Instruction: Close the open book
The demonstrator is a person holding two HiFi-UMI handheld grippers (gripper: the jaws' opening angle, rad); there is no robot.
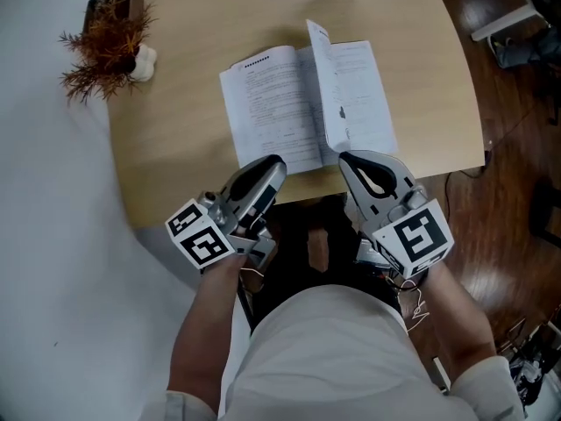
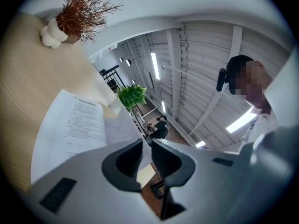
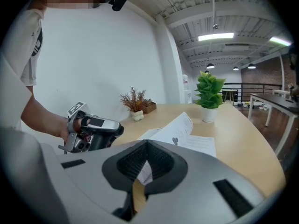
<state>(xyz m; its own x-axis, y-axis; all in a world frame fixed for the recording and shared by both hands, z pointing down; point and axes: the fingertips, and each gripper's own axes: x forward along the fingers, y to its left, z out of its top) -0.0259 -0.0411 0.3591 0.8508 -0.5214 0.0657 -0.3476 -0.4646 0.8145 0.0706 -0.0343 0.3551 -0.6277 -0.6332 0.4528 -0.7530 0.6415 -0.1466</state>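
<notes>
We cannot read the print in the book [image 1: 298, 103]; it lies open on the surface [image 1: 175, 147], spine running away from us. Our left claw [image 1: 279, 160] is barely parted and empty; our right claw [image 1: 344, 158] is closed.

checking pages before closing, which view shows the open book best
Head view: the whole open book shows from above, one leaf standing up. Left gripper view catches mainly one page; right gripper view sees it low, partly behind the jaws.

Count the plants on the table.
2. A dried reddish plant in a white vase stands at the far left corner of the table. A green plant in a white pot stands at the far edge, beyond the open book. None looks hidden.
</notes>
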